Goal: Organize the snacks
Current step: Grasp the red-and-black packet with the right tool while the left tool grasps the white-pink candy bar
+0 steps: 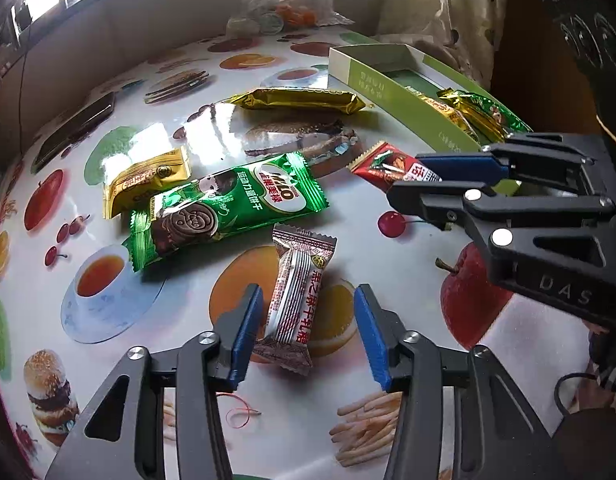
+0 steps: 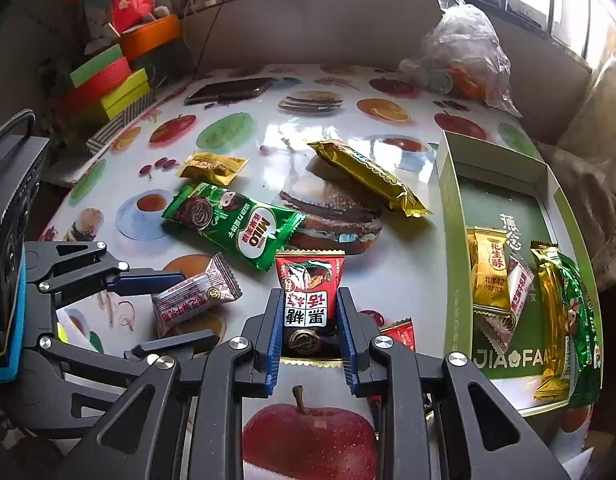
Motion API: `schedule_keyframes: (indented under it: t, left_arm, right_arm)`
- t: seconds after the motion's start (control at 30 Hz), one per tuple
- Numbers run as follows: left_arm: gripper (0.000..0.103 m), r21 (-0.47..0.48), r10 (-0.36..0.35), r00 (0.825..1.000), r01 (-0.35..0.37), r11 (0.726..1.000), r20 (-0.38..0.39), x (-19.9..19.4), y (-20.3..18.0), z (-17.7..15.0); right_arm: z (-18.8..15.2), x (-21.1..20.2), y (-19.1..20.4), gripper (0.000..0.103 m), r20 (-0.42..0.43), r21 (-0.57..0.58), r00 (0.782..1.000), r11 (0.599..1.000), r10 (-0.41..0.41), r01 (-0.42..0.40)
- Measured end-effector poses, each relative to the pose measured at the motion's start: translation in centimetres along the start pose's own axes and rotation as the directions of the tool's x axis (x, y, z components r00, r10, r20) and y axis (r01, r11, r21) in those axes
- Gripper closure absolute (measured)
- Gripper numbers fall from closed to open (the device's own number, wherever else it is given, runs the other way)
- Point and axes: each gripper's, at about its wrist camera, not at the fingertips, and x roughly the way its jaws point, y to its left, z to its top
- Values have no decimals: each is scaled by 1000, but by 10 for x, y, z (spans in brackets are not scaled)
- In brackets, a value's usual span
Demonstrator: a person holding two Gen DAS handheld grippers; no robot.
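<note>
Table (image 1: 408, 248): glossy round top printed with fruit, tea and burgers.
Left gripper (image 1: 308, 328): fingers spread wide around the silver-and-maroon candy wrapper (image 1: 293, 300), not touching it.
Right gripper (image 2: 308, 330): pads closed on the red foil snack packet (image 2: 308, 288).
Green cardboard box (image 2: 454, 216): open at the right, holding gold and green packets.
Neighbours: green Milo biscuit pack (image 1: 227, 204), small gold sachet (image 1: 147, 180), long gold bar (image 1: 299, 100).
Far edge: clear plastic bag (image 2: 464, 52), black phone (image 2: 227, 90).
</note>
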Motion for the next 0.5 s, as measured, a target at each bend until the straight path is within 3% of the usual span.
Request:
schedule_keyframes:
  t: [0.27, 0.5]
  left_arm:
    - [82, -22, 0, 1000, 0, 1000, 4, 0, 2, 1]
    - [82, -24, -5, 1000, 5, 1000, 11, -1, 1, 2]
  right_arm:
    - [-1, -1, 0, 79, 2, 3, 1000, 1000, -2, 2]
    - [-2, -2, -3, 79, 2, 11, 1000, 1000, -6, 6]
